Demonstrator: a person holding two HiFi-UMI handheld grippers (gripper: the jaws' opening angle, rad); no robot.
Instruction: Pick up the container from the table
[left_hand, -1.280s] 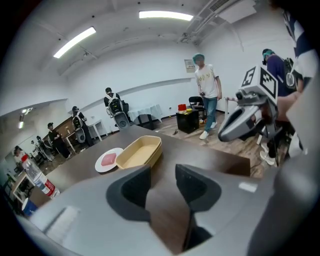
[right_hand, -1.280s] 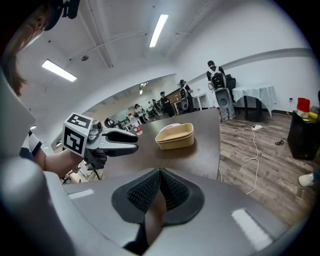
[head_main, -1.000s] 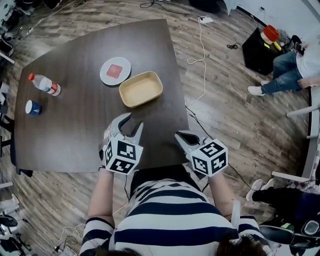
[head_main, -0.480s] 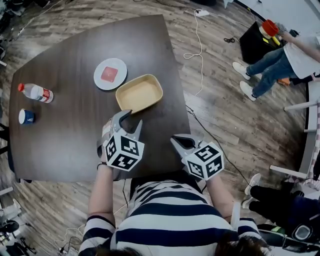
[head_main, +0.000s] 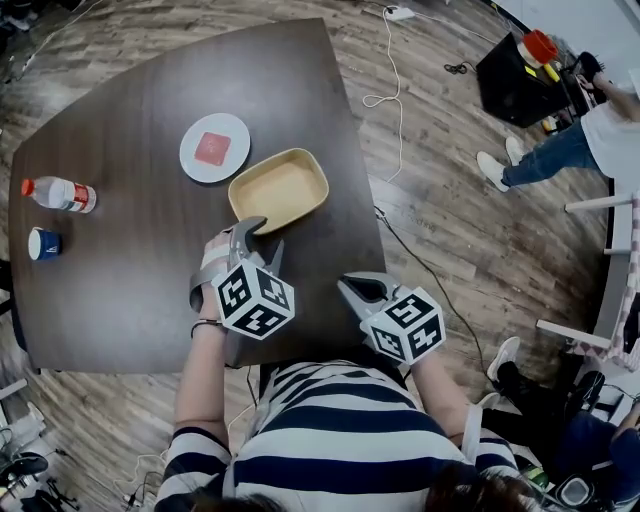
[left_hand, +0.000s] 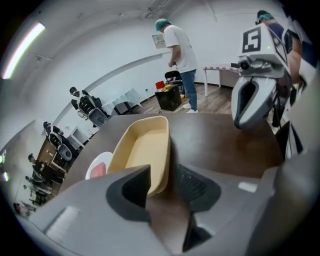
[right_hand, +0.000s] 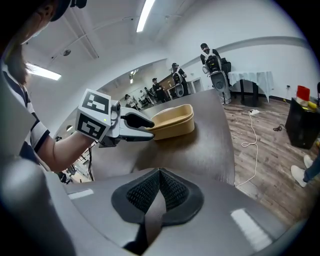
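Tan rounded-rectangle container (head_main: 279, 190) on dark wood-grain table (head_main: 130, 290) over plank floor (head_main: 450, 200), near corner between spread left gripper (head_main: 260, 240) jaws; right gripper (head_main: 350, 286) closed, empty.

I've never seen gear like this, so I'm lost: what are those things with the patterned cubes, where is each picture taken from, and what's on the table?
No robot here: a person in a striped shirt holds a hand-held gripper in each hand, each carrying a cube of square markers. The top-down picture comes from a camera on the person's head; the other two come from cameras riding on the grippers, looking along their jaws. On the dark table lie a tan container, a white plate with a pink piece, a bottle and a blue cup. The left hand-held gripper has its jaws apart at the container's near end, not closed on it. The right hand-held gripper is shut and empty, near the table's corner. Nothing is held yet.
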